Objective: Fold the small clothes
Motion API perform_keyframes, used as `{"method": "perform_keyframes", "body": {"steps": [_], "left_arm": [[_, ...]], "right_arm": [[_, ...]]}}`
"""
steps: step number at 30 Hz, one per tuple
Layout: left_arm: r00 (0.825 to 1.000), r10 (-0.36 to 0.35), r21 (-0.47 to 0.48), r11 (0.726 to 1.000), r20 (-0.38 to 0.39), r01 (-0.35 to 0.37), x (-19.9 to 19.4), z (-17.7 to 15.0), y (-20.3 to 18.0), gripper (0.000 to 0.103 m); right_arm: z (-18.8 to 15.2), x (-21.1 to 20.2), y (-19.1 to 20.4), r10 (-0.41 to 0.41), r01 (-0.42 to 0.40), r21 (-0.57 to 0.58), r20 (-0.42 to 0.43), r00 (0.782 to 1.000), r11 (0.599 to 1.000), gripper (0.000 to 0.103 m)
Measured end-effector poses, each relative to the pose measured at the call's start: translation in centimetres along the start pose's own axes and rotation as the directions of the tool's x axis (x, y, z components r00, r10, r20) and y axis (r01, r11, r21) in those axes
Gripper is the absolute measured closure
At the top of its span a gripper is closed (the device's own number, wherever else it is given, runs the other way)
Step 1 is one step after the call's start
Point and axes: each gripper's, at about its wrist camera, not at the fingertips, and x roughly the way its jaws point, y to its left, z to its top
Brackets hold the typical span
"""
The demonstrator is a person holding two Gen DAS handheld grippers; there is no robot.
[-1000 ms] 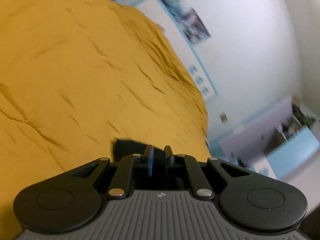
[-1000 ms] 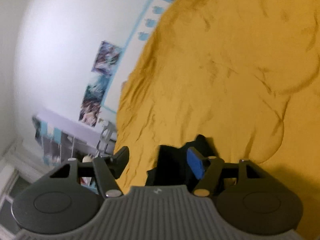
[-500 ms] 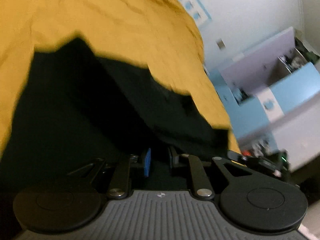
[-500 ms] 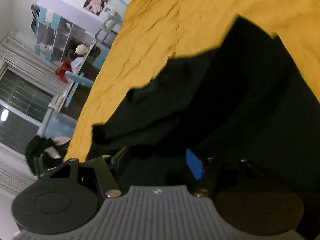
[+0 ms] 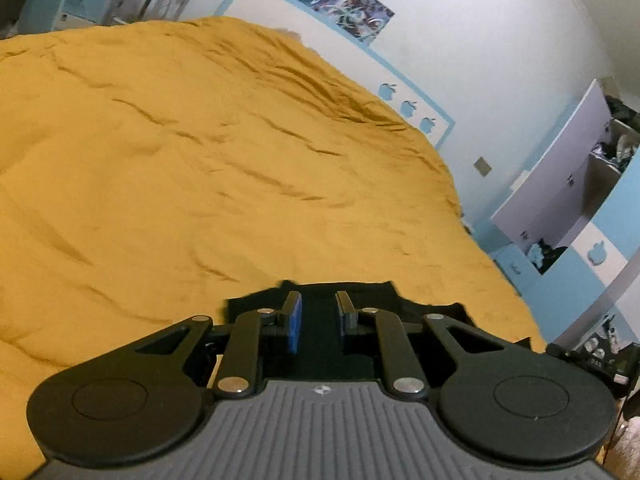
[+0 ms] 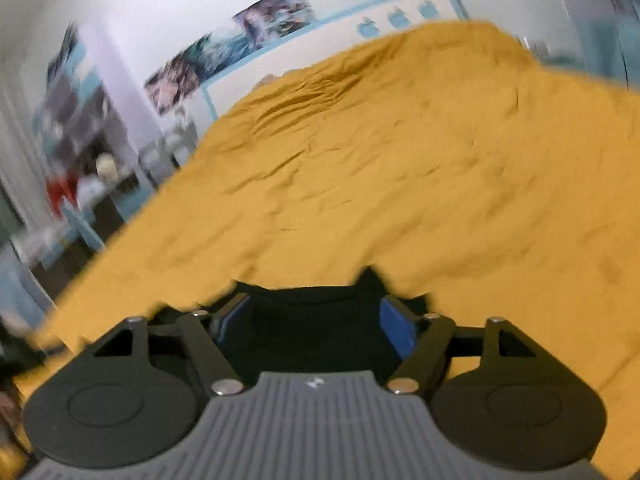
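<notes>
So closest in, the left gripper (image 5: 318, 316) had its jaws set narrow, with a clear gap between the pads and dark cloth showing through that gap, but I couldn't see the pads actually pinching anything. The right gripper (image 6: 316, 320) was way wider and its jaws were opening right then, again with black fabric sitting between them rather than clamped. The black garment (image 5: 352, 300) was lying on the bed directly under and just ahead of both sets of jaws, so neither hand looked nearer than the other; each was basically on top of it. From what poked out past the fingers, its long axis seemed to run side to side across both views, with a little peak of cloth sticking up toward the far side in the right view, though most of the garment was hidden under the grippers, so I couldn't tell which end was which. Beyond it was just wrinkled yellow bedspread (image 5: 200, 160), then the wall with the posters (image 5: 344, 4).
</notes>
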Motion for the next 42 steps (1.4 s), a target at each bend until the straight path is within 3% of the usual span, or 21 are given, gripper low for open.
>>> {"method": "perform_keyframes", "body": {"steps": [4,6,8,12,13,14,16,17,19,22,24,25,28,29,33,35,38,42], "left_arm": [[0.999,0.032,0.022,0.999,-0.041,-0.031,1.2,0.3,0.3,0.085],[0.998,0.007,0.028,1.000,-0.059,-0.006,1.7,0.1,0.3,0.084],[0.997,0.011,0.060,0.998,-0.077,-0.006,2.4,0.0,-0.1,0.076],[0.992,0.005,0.076,0.997,-0.129,0.005,4.2,-0.1,-0.7,0.074],[0.991,0.002,0.077,0.997,-0.136,0.008,4.5,-0.2,-0.8,0.069],[0.990,0.007,0.079,0.997,-0.144,0.005,4.7,-0.3,-0.9,0.068],[0.987,0.020,0.097,0.995,-0.157,-0.005,5.4,-0.5,-1.2,0.072],[0.986,0.024,0.116,0.993,-0.164,-0.005,5.5,-0.6,-1.4,0.101],[0.986,0.049,0.170,0.985,-0.157,-0.022,5.5,-0.7,-2.1,0.103],[0.997,0.069,0.205,0.977,-0.034,-0.060,3.7,-0.1,-2.9,0.103],[0.994,0.087,0.112,0.989,0.066,-0.094,2.2,1.3,-1.8,0.103],[0.993,0.095,0.063,0.993,0.069,-0.099,2.1,1.9,-0.9,0.103],[0.999,0.042,-0.070,0.997,0.018,-0.041,2.1,2.3,1.8,0.103],[0.999,0.050,-0.074,0.996,0.006,-0.050,2.0,2.1,2.1,0.103],[0.997,0.042,0.022,0.999,-0.064,-0.040,2.0,1.6,2.0,0.099],[0.995,0.038,0.036,0.999,-0.088,-0.035,2.3,1.6,1.9,0.084],[0.991,0.080,0.079,0.994,-0.103,-0.072,3.1,1.5,0.8,0.075],[0.981,0.139,0.118,0.985,-0.134,-0.123,4.6,1.1,0.0,0.075]], "right_arm": [[0.3,1.8,-0.5,-0.063,0.060,-0.128,-0.021,0.998,0.990,0.035],[-0.2,2.9,-0.7,-0.071,0.065,-0.165,-0.034,0.997,0.984,0.035],[-0.8,3.7,-0.8,-0.074,0.065,-0.186,-0.041,0.996,0.980,0.035],[-1.4,4.4,0.0,-0.076,0.065,-0.215,-0.045,0.996,0.975,0.036],[-1.5,4.5,0.3,-0.070,0.057,-0.218,-0.052,0.996,0.974,0.038],[-1.5,5.0,0.5,-0.066,0.050,-0.222,-0.066,0.996,0.974,0.043],[-1.5,5.6,1.3,-0.107,0.080,-0.255,-0.093,0.990,0.964,0.076],[-1.4,5.9,1.5,-0.125,0.096,-0.267,-0.095,0.988,0.959,0.087],[-1.1,5.6,1.5,-0.117,0.096,-0.244,-0.071,0.991,0.965,0.092],[-0.4,4.2,1.5,-0.114,0.115,-0.203,0.018,0.993,0.972,0.094],[0.1,3.9,1.2,-0.111,0.118,-0.161,0.052,0.992,0.980,0.095],[0.3,4.2,1.0,-0.116,0.121,-0.145,0.044,0.992,0.982,0.095],[-0.1,5.9,0.6,-0.154,0.152,-0.124,-0.004,0.988,0.981,0.094],[-0.4,6.2,0.5,-0.160,0.158,-0.119,-0.010,0.987,0.980,0.094],[-0.8,6.5,-0.1,-0.150,0.149,-0.080,-0.009,0.989,0.986,0.094],[-0.8,6.5,-0.3,-0.145,0.144,-0.070,-0.014,0.989,0.987,0.093],[-0.6,6.6,-0.4,-0.144,0.142,-0.075,-0.019,0.989,0.987,0.093],[-0.7,6.7,-0.4,-0.139,0.137,-0.078,-0.021,0.990,0.987,0.092]]}}
